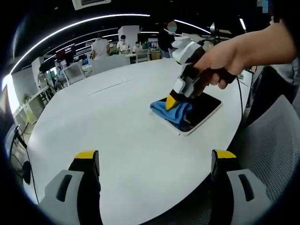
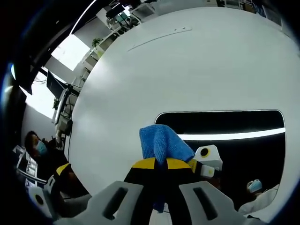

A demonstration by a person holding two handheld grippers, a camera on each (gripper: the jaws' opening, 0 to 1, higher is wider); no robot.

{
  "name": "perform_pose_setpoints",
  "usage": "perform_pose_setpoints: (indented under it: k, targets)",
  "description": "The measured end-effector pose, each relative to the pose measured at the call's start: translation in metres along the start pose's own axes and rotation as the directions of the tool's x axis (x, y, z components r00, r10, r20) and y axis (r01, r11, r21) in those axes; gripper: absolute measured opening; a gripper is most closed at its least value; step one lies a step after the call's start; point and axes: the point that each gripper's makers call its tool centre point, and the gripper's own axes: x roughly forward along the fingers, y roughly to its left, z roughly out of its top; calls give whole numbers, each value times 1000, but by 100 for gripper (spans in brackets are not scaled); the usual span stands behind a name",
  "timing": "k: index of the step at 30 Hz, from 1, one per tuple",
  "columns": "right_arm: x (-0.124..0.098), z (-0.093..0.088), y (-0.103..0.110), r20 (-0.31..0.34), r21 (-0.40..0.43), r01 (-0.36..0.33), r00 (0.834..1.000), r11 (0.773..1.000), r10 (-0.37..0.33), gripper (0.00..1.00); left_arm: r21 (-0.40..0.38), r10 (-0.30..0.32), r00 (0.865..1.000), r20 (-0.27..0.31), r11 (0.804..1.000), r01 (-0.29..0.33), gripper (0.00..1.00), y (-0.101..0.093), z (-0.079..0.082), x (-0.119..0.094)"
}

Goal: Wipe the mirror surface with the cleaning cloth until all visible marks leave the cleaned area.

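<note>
A dark mirror (image 1: 202,108) in a white frame lies flat on the white table (image 1: 117,117), toward its right edge. A blue cleaning cloth (image 1: 174,111) rests on the mirror's left end. A hand holds my right gripper (image 1: 172,100), which is shut on the cloth and presses it down. In the right gripper view the cloth (image 2: 161,143) bunches out of the shut yellow-tipped right gripper (image 2: 161,164) over the mirror (image 2: 243,123), whose glass reflects a light strip. My left gripper (image 1: 154,157) hovers open over the near table edge, well short of the mirror.
A grey mesh chair (image 1: 276,145) stands by the table's right edge. Desks, chairs and several people (image 1: 100,46) fill the room beyond the table. A masked person (image 2: 36,146) sits off the table's left edge. A thin seam (image 2: 159,36) crosses the far tabletop.
</note>
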Motion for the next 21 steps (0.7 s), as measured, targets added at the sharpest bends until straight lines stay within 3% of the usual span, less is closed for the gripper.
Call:
perform_pose_setpoints:
  k: [13,16,21]
  targets:
    - [-14,0,-31,20,24,11,1000,1000,-11,1,2,-2,1000,-10,1000,2,99,-2,-1,2]
    - [-18,-1,-38,25,32,17,1000,999,-18,1,25,-18,1000,25,1000,17,96,-5,4,2]
    - [-24,0,-49,30,39,27,999,999,-29,1,-3,-20,999,33,1000,20,99,-5,6,2]
